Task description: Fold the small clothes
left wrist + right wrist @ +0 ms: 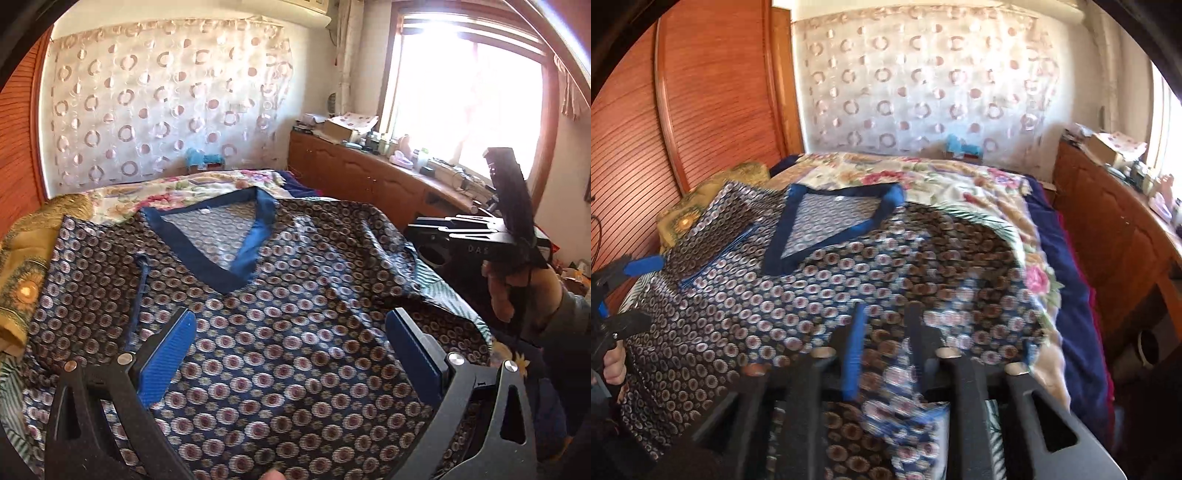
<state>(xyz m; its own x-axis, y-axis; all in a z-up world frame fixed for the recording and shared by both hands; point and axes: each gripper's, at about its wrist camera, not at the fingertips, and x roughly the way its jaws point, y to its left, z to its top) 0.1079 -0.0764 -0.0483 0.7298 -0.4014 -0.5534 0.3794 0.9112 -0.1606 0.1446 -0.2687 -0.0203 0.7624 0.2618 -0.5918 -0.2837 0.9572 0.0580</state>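
A patterned V-neck top [295,295] with a blue collar band [207,254] is spread on a bed, over a floral blanket [177,192], and a yellow-green cloth [22,273] is seen at its left side. In the left wrist view, the left gripper [291,350] is held above the lower part of the top with its jaws wide apart; nothing is pressed between the blue pads [166,358]. At the right edge of this view the right gripper [461,225] is seen from the side, carried by a hand [517,284]. In the right wrist view, the right gripper [886,350] is seen blurred, with its jaws partly apart; a fold of the top lies between the fingers [855,350], but it cannot be told if the cloth is pinched. A wooden cabinet [1108,236] stands at the right of the bed.
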